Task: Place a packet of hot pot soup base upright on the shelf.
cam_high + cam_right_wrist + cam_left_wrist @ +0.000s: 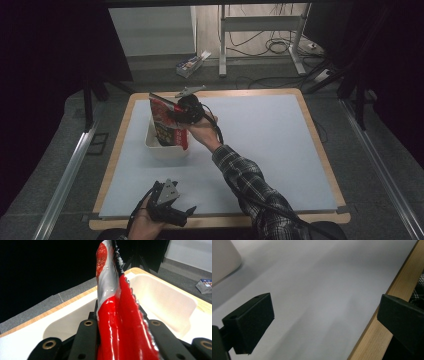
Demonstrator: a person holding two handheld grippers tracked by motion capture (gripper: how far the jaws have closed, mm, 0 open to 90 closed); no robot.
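— What's in your right gripper (176, 113)?

— My fingers (87, 333) are clamped on a red snack packet (117, 322), pinching its flattened edge. It hangs over the white tub (152, 142) at the far left of the table (270, 145), its lower end down inside.

— And your left gripper (175, 212)?

— Fingers (252, 320) wide apart, nothing between them, low over the table's near edge.
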